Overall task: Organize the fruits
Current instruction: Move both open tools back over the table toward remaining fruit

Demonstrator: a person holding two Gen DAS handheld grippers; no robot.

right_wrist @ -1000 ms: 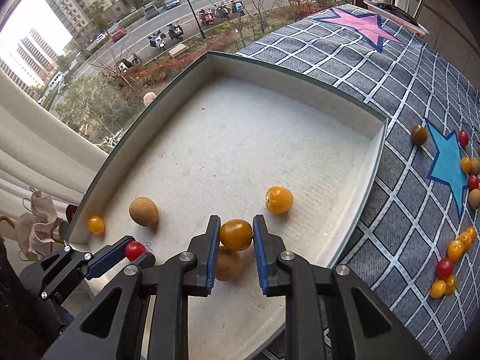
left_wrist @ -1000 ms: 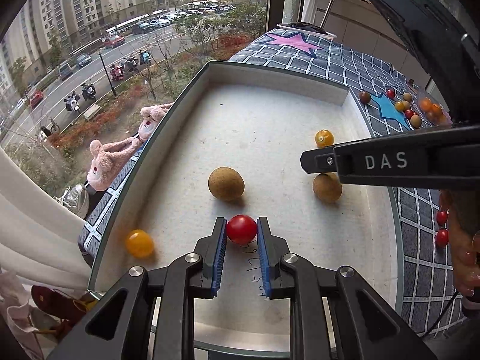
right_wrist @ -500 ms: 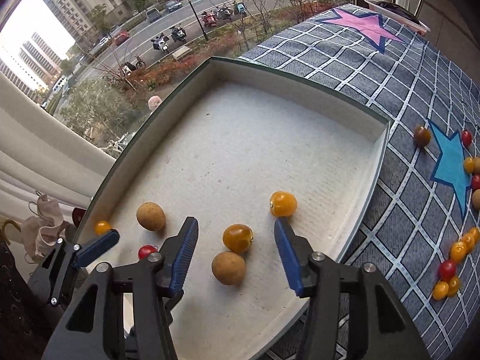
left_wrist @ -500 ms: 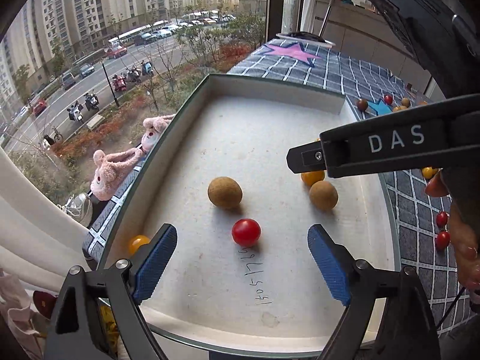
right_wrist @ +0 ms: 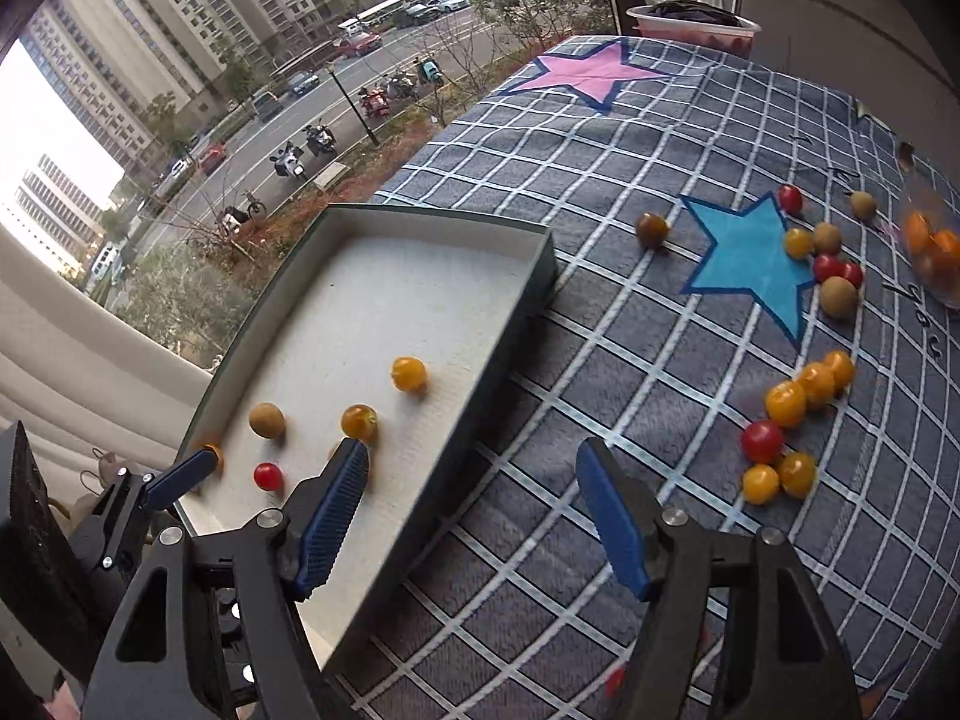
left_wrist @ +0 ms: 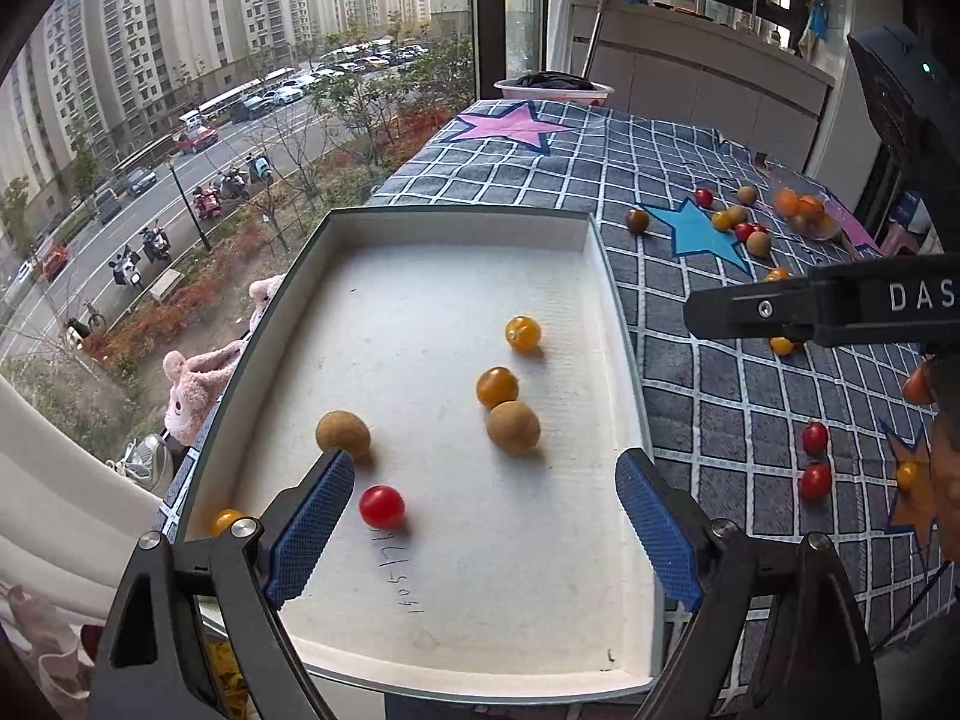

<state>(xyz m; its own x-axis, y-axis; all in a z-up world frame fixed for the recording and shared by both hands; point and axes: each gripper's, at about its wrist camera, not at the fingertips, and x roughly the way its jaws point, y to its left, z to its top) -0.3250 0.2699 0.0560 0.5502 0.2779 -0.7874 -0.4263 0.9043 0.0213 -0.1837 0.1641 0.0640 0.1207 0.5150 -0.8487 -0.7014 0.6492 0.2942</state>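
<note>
A white tray with a dark green rim (left_wrist: pixel 603 276) (right_wrist: pixel 516 312) holds a red tomato (left_wrist: pixel 381 506) (right_wrist: pixel 267 476), two yellow tomatoes (left_wrist: pixel 497 386) (left_wrist: pixel 522 333), two brown fruits (left_wrist: pixel 513 427) (left_wrist: pixel 342 434) and a yellow one in the near left corner (left_wrist: pixel 226 521). My left gripper (left_wrist: pixel 480 531) is open and empty above the tray's near end. My right gripper (right_wrist: pixel 471 519) is open and empty over the tray's right rim and the cloth. Loose red and yellow tomatoes (right_wrist: pixel 786 420) lie on the cloth to its right.
A blue checked cloth with stars (right_wrist: pixel 600 300) covers the table. More fruits (right_wrist: pixel 828 258) lie by the blue star, and a clear bag of orange fruit (right_wrist: pixel 933 252) sits at the far right. A pink bowl (right_wrist: pixel 690 21) stands at the far edge. A window is on the left.
Both grippers opened and let go: the left released the red tomato, the right released a yellow tomato in the tray. Both have since pulled back, and the right has swung right towards the cloth.
</note>
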